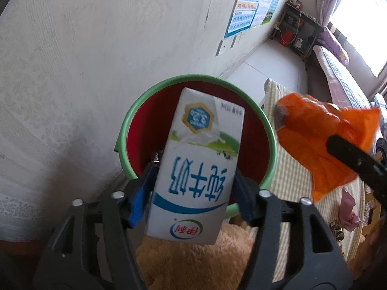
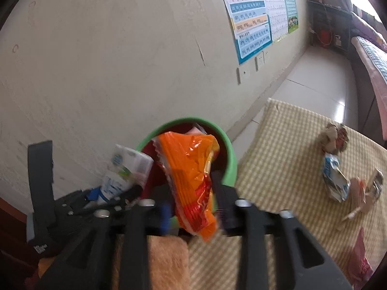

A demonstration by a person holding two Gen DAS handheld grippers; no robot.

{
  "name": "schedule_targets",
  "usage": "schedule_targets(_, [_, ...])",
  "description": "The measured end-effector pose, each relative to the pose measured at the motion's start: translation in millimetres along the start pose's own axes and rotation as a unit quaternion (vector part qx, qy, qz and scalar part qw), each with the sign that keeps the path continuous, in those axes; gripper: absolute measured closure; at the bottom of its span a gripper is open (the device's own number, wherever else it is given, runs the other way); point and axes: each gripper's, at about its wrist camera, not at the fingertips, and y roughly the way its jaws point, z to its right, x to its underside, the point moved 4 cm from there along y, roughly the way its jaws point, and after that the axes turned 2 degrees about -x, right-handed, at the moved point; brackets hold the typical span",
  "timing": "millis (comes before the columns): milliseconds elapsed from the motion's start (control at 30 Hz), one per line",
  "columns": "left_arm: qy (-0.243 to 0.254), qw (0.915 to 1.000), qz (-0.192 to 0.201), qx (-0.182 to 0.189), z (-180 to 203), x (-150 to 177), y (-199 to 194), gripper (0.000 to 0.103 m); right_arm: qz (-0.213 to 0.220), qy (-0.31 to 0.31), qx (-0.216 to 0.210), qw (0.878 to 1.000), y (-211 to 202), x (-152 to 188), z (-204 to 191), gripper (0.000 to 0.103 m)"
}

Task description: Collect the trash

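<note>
The left gripper [image 1: 193,176] was clamped on a white rectangular milk carton [image 1: 193,169], holding it over the mouth of the round red bin with a green rim [image 1: 125,125], probably so that it would fall inside when let go. The right gripper [image 2: 191,193] pinched a crinkled orange plastic wrapper [image 2: 191,169] just above the same bin, apparently for the same reason. Beside the bin lay a yellow checked cloth [image 2: 278,149], and more crumpled rubbish [image 2: 336,176] waited on it, well apart from the bin. Behind the bin stood a pale wall with coloured posters [image 2: 251,19].
</note>
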Motion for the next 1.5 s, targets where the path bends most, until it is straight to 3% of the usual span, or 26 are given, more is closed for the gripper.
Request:
schedule_targets(33, [0.001,1.0000,0.003,-0.008,-0.5,-1.7,0.1,0.018,0.008,0.001,0.002,1.000,-1.5,-2.2,-0.2,0.045])
schedule_targets(233, [-0.002,0.9999,0.013,-0.005,1.3,-1.1,-6.8,0.016,0.023,0.024,-0.007,0.999,-22.4,3.8,11.0,0.044])
schedule_targets(467, [0.028,0.9995,0.009,0.011,28.9,14.9,-10.0,0.016,0.030,0.075,0.005,0.997,-62.6,43.6,53.0,0.044])
schedule_targets(633, [0.053,0.9977,0.000,0.041,60.3,26.1,-13.0,0.016,0.019,0.065,0.067,0.995,-97.3,84.2,96.6,0.044])
schedule_targets(767, [0.087,0.9949,-0.010,0.050,86.7,40.5,-10.5,0.016,-0.013,0.031,0.159,0.987,-116.4,114.3,144.6,0.044])
schedule_targets(867, [0.101,0.9925,-0.024,0.064,106.6,50.2,-7.1,0.016,-0.039,0.056,0.183,0.981,-122.7,135.8,185.3,0.032])
schedule_targets(1033, [0.140,0.9858,-0.033,0.086,147.0,60.7,-7.1,0.016,-0.093,0.109,0.201,0.969,-110.2,171.5,238.0,0.031])
schedule_targets(1100, [0.158,0.9822,-0.030,0.096,165.0,63.4,-9.9,0.016,-0.096,0.109,0.202,0.969,-108.3,184.6,242.3,0.041])
schedule_targets(1167, [0.174,0.9789,-0.028,0.103,181.4,65.6,-10.5,0.016,-0.093,0.115,0.194,0.970,-110.3,191.2,242.7,0.084])
schedule_targets(1200, [0.181,0.9773,-0.028,0.105,190.1,66.0,-10.0,0.016,-0.087,0.124,0.186,0.971,-113.3,195.8,241.8,0.089])
schedule_targets(1333, [0.203,0.9705,-0.027,0.127,225.5,63.6,-5.9,0.018,-0.045,0.151,0.175,0.972,-137.7,208.3,235.2,0.093])
schedule_targets(1400, [0.212,0.9670,-0.029,0.138,245.1,60.2,-0.5,0.028,-0.025,0.171,0.170,0.970,-149.3,215.2,234.9,0.093])
schedule_targets(1500, [0.228,0.9614,-0.036,0.150,279.5,55.2,12.9,0.031,-0.006,0.205,0.162,0.965,-159.4,222.8,238.7,0.093])
